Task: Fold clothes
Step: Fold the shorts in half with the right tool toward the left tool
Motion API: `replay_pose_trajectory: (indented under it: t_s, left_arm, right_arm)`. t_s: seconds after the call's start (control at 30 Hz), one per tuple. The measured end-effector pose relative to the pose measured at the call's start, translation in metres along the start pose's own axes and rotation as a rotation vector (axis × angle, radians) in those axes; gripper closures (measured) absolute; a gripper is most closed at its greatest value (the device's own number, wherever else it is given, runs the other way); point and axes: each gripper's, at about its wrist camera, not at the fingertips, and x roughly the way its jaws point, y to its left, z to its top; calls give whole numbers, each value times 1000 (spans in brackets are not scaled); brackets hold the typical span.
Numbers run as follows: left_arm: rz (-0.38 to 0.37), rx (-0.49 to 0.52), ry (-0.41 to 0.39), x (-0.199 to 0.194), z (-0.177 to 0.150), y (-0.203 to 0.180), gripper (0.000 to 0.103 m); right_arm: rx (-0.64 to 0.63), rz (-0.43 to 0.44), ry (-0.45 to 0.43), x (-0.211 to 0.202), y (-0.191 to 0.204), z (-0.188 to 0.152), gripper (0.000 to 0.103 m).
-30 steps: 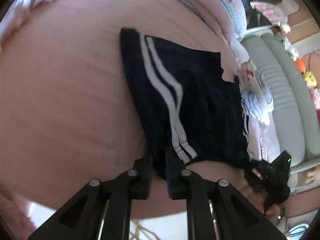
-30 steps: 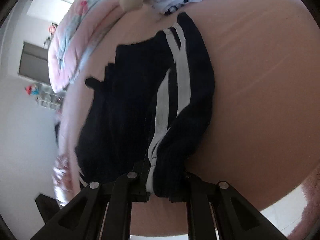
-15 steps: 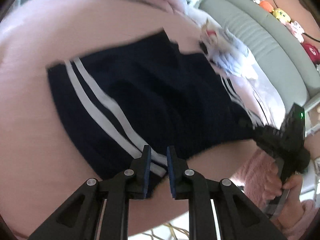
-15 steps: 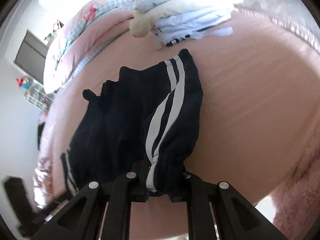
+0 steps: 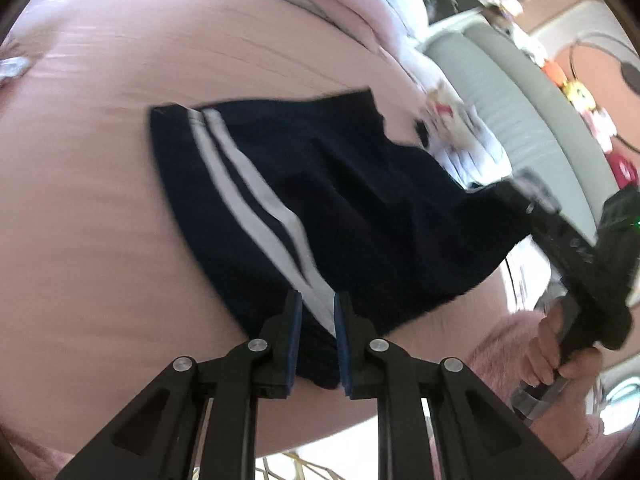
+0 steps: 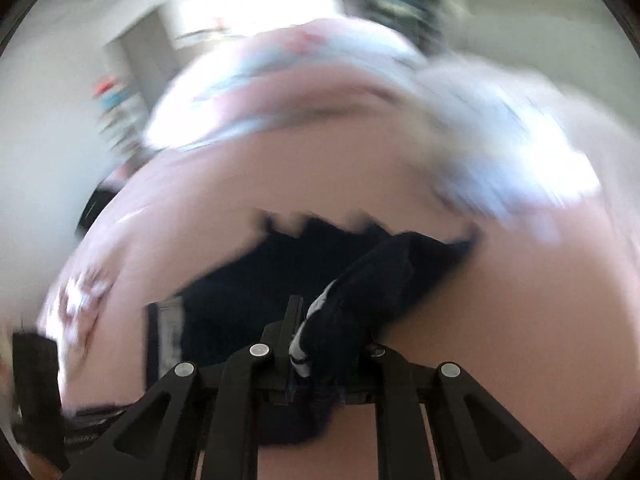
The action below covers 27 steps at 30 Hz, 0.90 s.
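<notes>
Navy shorts with white side stripes (image 5: 320,208) hang pinched in both the left gripper (image 5: 317,312) and right gripper (image 6: 316,344); carry corners evenly, keeping edges aligned over the pink bedsheet (image 5: 100,220).

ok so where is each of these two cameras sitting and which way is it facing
Left wrist: sits on the left tongs, looking down along them at the navy shorts on the pink bed; the right tongs and the hand holding them show.
Right wrist: sits on the right tongs, facing across the bed, blurred; only its own fingers show, clamped on a shorts edge.
Shared: the shorts, the bed, the folded pale clothes.
</notes>
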Motion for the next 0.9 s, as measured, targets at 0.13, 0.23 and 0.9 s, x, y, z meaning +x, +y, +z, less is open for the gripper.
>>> replay_pose_trajectory:
  t_s: [0.13,0.23,0.9]
  left_arm:
    - [34,-77,-32,-4,3,21,89]
    - [33,-143,-42,-8,4,36,89]
    - [-422,-292,46,21,2,24,62]
  right_arm:
    - [-219,200,190,55,72,-7,91]
    - [-285,194,436,106,90,-53,89]
    - [207,156,358,74,-35,-47,68]
